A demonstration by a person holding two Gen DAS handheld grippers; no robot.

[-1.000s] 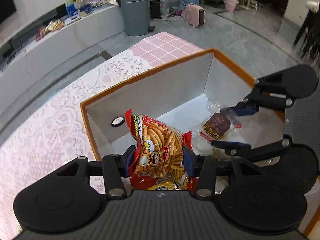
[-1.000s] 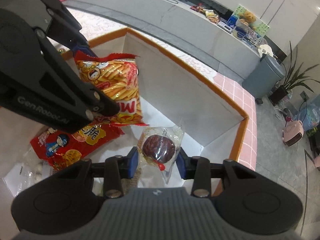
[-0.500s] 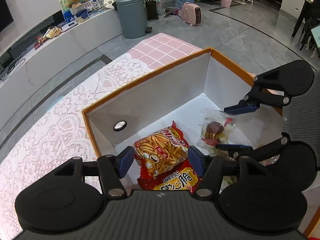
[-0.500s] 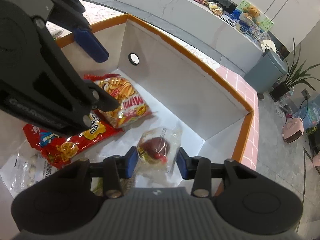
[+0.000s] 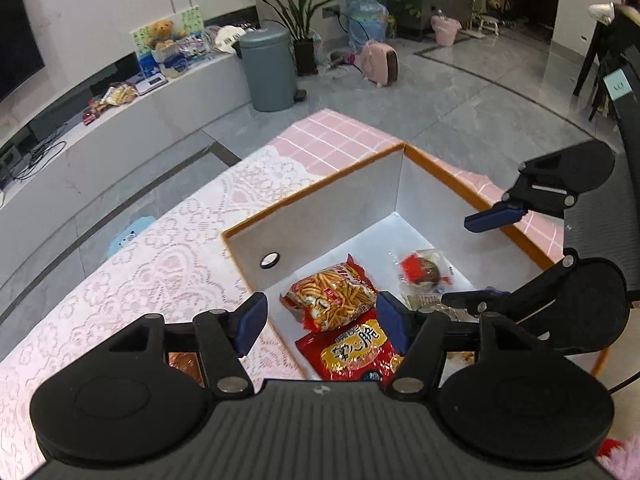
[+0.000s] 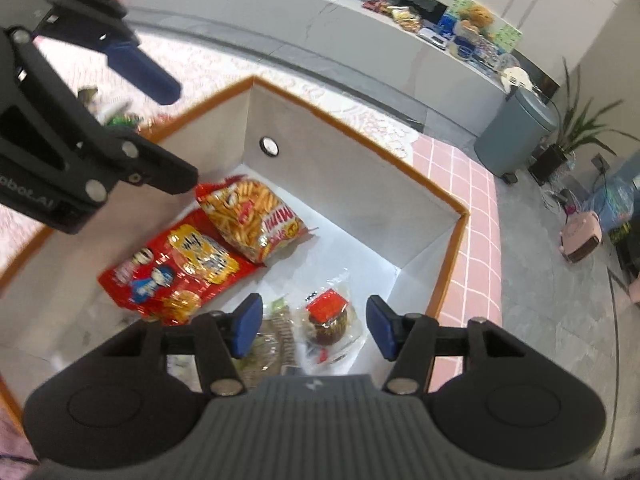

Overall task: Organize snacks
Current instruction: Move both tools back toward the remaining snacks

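An orange-rimmed white box (image 5: 320,224) (image 6: 340,184) stands on the table. On its floor lie a fries snack bag (image 5: 334,294) (image 6: 252,220), a red snack bag (image 5: 354,350) (image 6: 176,272) and a clear-wrapped dark pastry (image 5: 424,272) (image 6: 328,320). My left gripper (image 5: 320,318) (image 6: 172,128) hangs open above the box's left part, holding nothing. My right gripper (image 6: 315,324) (image 5: 478,258) hovers over the pastry. Its jaws are opening, and the pads stand clear of the wrapper, which rests on the box floor below them.
A pink lace cloth (image 5: 140,280) covers the table around the box. A foil packet (image 5: 182,364) lies on it under my left gripper, and more snacks (image 6: 116,116) lie left of the box. A grey bin (image 5: 266,68) stands on the floor beyond.
The left gripper let go of the fries bag, which now lies in the box. The right gripper released the pastry. Both grippers opened and rose above the box.
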